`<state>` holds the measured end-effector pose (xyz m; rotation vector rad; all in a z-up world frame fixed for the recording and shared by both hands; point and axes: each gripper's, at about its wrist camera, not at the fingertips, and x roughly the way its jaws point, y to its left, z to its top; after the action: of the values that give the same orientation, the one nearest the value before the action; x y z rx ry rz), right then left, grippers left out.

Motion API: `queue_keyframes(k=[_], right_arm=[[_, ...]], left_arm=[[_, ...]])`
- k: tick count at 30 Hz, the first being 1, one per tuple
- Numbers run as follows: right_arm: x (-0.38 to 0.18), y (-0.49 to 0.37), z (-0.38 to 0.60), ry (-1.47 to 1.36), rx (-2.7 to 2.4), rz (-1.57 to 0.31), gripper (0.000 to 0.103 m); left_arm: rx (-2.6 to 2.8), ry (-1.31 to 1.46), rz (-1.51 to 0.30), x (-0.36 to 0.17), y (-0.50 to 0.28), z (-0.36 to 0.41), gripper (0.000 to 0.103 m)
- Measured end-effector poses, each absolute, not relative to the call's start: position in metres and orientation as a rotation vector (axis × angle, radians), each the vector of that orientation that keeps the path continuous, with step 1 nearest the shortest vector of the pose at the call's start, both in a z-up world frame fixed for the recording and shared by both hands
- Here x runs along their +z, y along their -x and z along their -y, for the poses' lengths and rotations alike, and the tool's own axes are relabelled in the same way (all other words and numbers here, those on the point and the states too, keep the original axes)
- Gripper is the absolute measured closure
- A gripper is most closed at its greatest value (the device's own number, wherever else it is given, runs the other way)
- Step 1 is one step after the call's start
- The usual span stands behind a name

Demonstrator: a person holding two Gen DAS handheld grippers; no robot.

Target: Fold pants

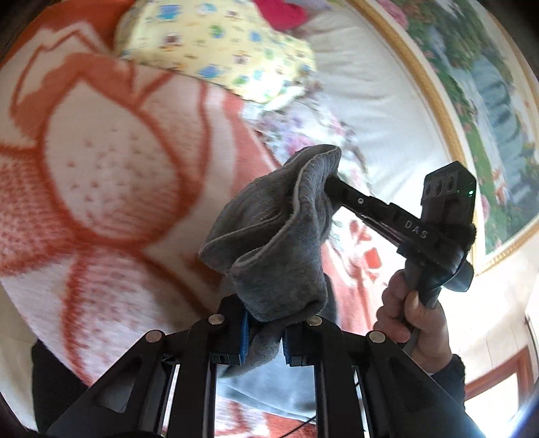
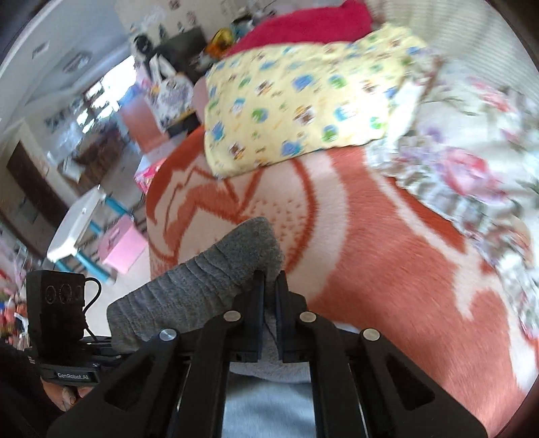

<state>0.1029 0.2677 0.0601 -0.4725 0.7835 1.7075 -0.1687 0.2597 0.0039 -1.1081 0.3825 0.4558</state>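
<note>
The grey fleece pants [image 1: 279, 236] are lifted above the orange-and-white blanket [image 1: 111, 161]. My left gripper [image 1: 266, 340] is shut on the pants' edge, with grey cloth pinched between its blue pads. My right gripper [image 1: 331, 183] shows in the left wrist view, its tips buried in the same bunch of cloth further up. In the right wrist view my right gripper [image 2: 269, 283] is shut on the ribbed grey waistband [image 2: 209, 286]. The left gripper's body [image 2: 57, 313] shows at the lower left there. The rest of the pants hangs below, out of sight.
A yellow patterned pillow [image 2: 303, 97] and a floral quilt [image 2: 471, 161] lie at the far side of the bed. A red cushion [image 2: 303, 23] is behind them. A framed landscape picture [image 1: 488, 111] hangs on the wall. A small white table [image 2: 77, 222] and pink box [image 2: 124, 242] stand beside the bed.
</note>
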Motion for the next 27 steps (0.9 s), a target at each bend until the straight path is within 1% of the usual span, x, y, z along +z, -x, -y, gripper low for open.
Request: queue_keyframes(k=[13,27], right_arm=[[0.074,-0.173,-0.139,0.193,1.534,-0.788,0.097],[0.046,-0.241,0.010,-0.059,1.332,-0.821,0.098]], left_arm=[[0.225,0.991,-0.472,0.040,0.091,-0.185,0.089],[0.005,0.876,-0.643,0.040,0.002,-0.080,0.089]])
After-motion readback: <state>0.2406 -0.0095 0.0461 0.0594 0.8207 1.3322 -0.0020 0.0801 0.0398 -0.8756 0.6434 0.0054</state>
